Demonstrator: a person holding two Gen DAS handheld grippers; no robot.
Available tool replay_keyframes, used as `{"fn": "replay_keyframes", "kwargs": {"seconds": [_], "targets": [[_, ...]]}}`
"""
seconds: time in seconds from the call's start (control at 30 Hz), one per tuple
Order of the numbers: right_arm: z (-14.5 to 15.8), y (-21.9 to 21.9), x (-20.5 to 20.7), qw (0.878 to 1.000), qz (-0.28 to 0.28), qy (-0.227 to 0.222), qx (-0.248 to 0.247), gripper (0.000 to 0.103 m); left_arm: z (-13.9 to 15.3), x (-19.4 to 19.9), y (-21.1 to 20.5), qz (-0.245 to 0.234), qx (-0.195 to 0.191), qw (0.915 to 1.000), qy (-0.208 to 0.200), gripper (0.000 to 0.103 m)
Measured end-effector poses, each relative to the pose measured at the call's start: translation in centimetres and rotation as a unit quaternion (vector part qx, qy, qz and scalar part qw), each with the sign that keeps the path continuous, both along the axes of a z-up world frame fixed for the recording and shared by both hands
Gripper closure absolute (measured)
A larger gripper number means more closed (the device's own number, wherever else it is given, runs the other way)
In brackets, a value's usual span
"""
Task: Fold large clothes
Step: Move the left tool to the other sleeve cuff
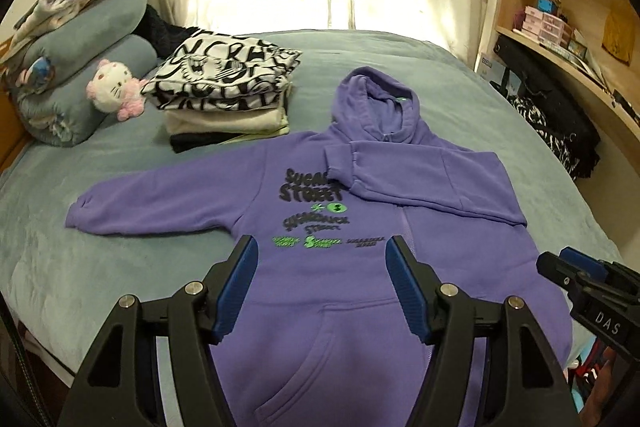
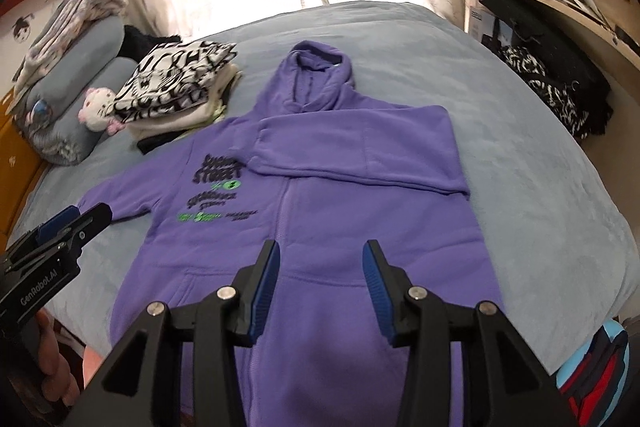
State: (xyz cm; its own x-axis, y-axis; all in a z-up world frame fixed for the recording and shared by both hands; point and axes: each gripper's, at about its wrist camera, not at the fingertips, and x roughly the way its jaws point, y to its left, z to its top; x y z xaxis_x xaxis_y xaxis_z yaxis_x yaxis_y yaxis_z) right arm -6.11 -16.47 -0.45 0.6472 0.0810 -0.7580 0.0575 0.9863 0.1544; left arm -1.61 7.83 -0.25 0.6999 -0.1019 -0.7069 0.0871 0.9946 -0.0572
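Above the purple hoodie (image 1: pixel 320 291), both hand-held grippers (left (image 1: pixel 320 259), right (image 2: pixel 320 263)) hover spread wide, grasping nothing.

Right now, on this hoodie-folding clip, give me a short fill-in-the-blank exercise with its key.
1. The hoodie lying on the bed is ____ in colour.
2. The sleeve folded across the chest is the one on the ____ side of both views.
3. The left gripper and right gripper both have their jaws ____.
4. The plush toy lies beside a ____ of folded clothes.

Missing words: purple; right; open; stack
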Motion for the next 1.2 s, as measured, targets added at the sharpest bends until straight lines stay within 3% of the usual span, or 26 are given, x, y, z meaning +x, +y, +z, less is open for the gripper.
{"fn": "replay_keyframes", "kwargs": {"seconds": [0.27,0.63,0.97,1.2], "targets": [[0.5,5.3,-0.2,0.999,0.041,-0.001,-0.023,0.060,-0.7,-1.1,5.1,0.036,-0.024,0.9991,0.004,0.038],[-0.1,14.4,3.1,0.995,0.096,0.001,-0.038,0.060,-3.9,-0.1,15.6,0.112,-0.058,0.9916,0.029,0.038],[-1.6,22.4,7.8,0.991,0.133,0.001,-0.021,0.060,-8.1,2.7,26.7,0.178,-0.120,0.9755,0.047,0.038],[-4.3,28.1,12.2,0.985,0.166,0.016,-0.031,0.060,-13.1,6.3,33.1,0.208,-0.193,0.9564,0.072,0.038]]}}
